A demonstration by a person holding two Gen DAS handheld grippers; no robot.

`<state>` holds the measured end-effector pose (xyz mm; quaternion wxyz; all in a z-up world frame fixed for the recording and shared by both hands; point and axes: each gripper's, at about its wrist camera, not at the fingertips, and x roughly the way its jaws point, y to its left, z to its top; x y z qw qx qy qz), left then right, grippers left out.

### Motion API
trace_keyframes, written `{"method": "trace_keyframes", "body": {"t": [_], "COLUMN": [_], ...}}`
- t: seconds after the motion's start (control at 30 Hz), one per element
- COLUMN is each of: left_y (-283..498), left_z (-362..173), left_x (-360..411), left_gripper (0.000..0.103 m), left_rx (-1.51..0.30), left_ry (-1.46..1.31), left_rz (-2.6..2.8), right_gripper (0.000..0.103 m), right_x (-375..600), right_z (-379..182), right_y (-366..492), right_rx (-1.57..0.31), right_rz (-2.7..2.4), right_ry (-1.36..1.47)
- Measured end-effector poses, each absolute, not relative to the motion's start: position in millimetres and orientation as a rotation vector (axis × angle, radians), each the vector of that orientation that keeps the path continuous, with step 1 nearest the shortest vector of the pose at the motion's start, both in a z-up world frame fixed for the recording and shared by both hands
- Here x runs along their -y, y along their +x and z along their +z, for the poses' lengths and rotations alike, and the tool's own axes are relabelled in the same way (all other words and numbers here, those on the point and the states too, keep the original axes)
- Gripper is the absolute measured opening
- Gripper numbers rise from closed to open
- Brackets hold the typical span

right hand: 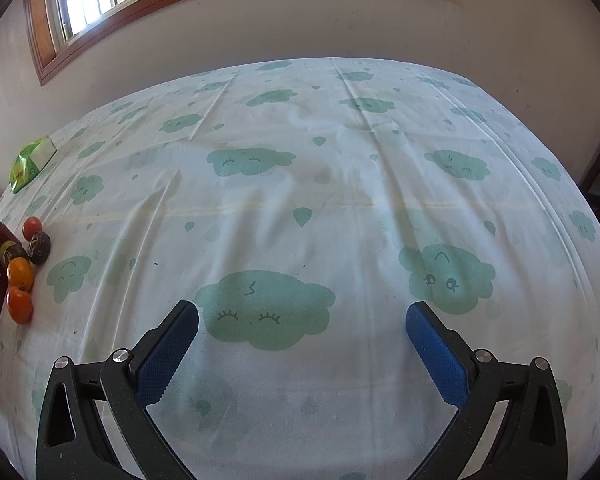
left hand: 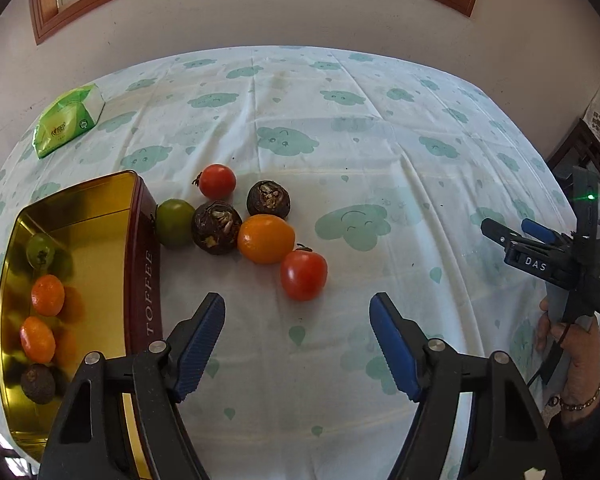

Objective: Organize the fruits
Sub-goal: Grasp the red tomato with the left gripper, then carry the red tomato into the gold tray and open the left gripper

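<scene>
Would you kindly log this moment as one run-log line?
left gripper: open, empty, nearest red tomato | right gripper: open, empty | toffee tin: four fruits inside | tablecloth: six fruits left

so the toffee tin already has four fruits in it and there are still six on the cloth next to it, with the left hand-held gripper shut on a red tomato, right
Not quite. The left hand-held gripper is open and holds nothing; the nearest red tomato lies on the cloth ahead of its fingers. The left wrist view shows this. The rest stands: four fruits in the toffee tin, six on the cloth beside it.
</scene>
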<state>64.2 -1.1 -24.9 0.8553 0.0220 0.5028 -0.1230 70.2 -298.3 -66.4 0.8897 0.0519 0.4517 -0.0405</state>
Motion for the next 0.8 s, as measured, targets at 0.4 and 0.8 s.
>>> {"method": "trace_keyframes", "body": {"t": [0.4,0.8], "left_y": [90,35], "left_z": [-59,-20], "left_x": [16,-7], "left_gripper": [0.027,0.027], "left_rx": [-1.119,-1.05], "left_ry": [0.005,-0.08], "left_rz": [-0.225,-0.27], "right_gripper": [0.103,0.103], "right_x": [305,306], "right_z": [-64,-65], "right_y": [67,68], "right_rx": [-0.914,-0.916], "right_rz": [-0.055,-0.06], "right_ry": [0.166,0.162]}}
